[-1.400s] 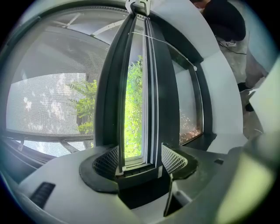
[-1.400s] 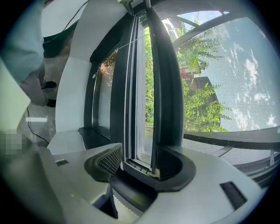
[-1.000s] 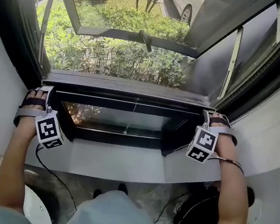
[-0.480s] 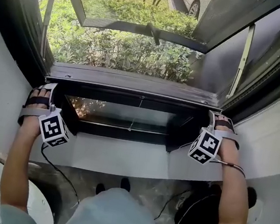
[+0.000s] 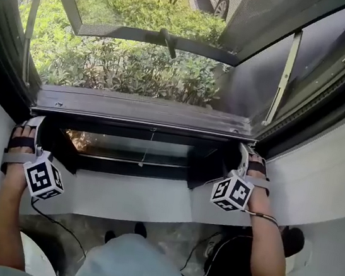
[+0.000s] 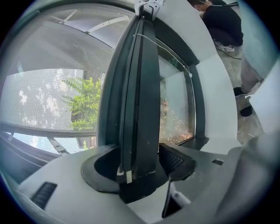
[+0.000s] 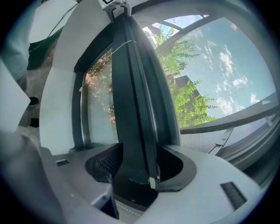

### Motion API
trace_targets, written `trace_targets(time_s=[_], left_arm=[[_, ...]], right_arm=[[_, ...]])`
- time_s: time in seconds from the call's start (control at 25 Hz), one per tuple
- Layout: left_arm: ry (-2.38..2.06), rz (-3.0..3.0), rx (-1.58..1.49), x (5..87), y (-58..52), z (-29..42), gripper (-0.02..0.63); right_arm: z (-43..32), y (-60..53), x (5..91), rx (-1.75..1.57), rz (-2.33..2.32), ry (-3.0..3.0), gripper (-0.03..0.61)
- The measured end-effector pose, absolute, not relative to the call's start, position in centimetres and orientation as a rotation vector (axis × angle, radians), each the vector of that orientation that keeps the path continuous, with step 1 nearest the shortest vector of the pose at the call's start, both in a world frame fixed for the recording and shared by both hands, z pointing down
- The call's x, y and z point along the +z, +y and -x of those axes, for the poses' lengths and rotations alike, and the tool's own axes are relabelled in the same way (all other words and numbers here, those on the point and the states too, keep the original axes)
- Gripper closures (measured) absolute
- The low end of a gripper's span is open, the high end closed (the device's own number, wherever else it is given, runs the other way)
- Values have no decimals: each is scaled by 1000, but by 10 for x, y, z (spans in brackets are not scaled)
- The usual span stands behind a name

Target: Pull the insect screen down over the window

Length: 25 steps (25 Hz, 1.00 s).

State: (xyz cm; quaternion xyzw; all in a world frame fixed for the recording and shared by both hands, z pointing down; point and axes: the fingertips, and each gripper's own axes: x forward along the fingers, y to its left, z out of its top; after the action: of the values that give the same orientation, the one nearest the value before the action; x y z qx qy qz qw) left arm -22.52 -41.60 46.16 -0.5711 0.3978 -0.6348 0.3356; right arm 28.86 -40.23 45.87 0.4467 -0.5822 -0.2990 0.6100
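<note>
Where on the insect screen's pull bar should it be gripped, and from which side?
Grip the pull bar at its two ends, one gripper each, coming from the room side with the jaws astride its thin edge. It is long, flat and level across the window, so end grips likely keep it from tilting. The left gripper and right gripper sit clamped there.
</note>
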Motion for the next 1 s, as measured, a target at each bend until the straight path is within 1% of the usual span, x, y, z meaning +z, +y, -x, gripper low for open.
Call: trace_targets(time_s=[0.04, 0.08, 0.12, 0.16, 0.44, 0.64, 0.72, 0.84, 1.0], left_arm=[[1051, 1475, -1645, 463, -417, 226, 337], [1065, 1458, -1633, 463, -419, 226, 337], [1079, 1443, -1620, 463, -422, 226, 337], [1094, 1429, -1609, 463, -425, 226, 337], [1136, 1432, -1583, 464, -428, 226, 342], [1179, 1436, -1545, 469, -433, 212, 340], [1202, 1418, -1517, 468, -432, 215, 314], [1233, 1381, -1503, 466, -434, 222, 305], [1312, 1344, -1493, 463, -436, 222, 305]], right_arm=[[-288, -405, 456, -706, -1047, -1347, 348], [-289, -408, 452, -722, -1056, -1348, 368], [-289, -410, 447, -741, -1059, -1350, 425], [-290, -412, 443, -764, -1054, -1347, 468], [-291, -413, 445, -820, -1040, -1285, 469], [-304, -402, 448, -773, -1050, -1273, 409], [-300, -403, 450, -771, -1045, -1275, 392], [-294, -408, 452, -774, -1052, -1266, 382], [-295, -408, 449, -748, -1059, -1262, 383]])
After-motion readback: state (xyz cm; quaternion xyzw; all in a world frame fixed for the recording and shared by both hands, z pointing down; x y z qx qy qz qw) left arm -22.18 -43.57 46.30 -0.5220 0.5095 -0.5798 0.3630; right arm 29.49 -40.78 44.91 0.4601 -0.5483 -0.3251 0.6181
